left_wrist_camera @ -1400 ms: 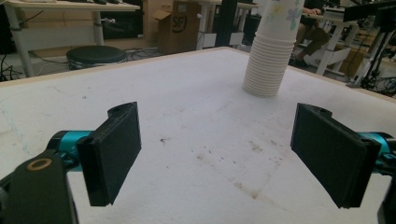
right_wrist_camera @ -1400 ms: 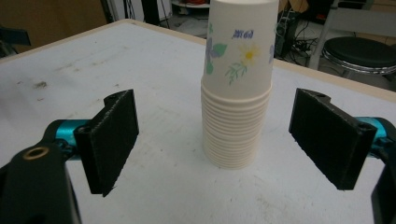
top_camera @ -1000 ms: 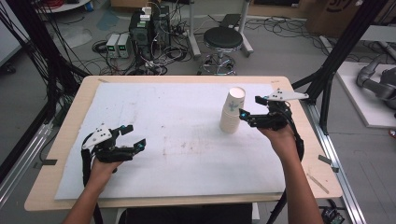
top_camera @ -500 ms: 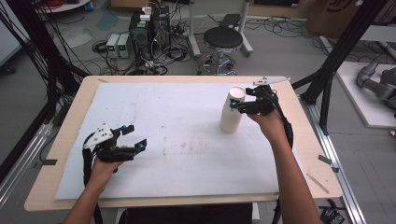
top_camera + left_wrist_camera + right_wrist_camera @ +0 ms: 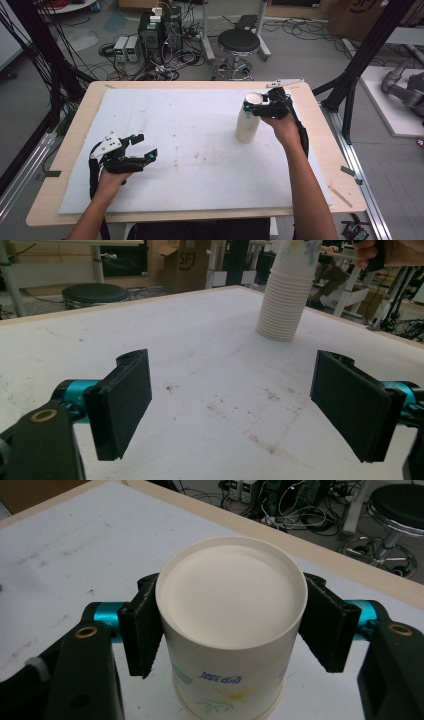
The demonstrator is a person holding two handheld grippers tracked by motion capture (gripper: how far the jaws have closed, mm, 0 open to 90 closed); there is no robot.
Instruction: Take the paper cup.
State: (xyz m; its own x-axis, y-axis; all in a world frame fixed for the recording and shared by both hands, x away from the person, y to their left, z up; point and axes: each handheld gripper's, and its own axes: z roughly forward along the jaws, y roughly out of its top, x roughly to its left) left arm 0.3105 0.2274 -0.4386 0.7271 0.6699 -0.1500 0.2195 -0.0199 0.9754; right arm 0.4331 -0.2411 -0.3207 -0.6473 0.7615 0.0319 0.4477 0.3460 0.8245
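Two grippers at table | R gripper (image 5: 256, 106) jaws just closed onto top cup (image 5: 231, 625) of cup stack (image 5: 247, 122), far-right on white mat (image 5: 190, 165) | L gripper (image 5: 142, 148) jaws wide, empty, near-left.

High view looks down over the bench (image 5: 150, 95) from the person's side, both gripper views sit low and close, all sharing the cup stack (image 5: 247, 122).
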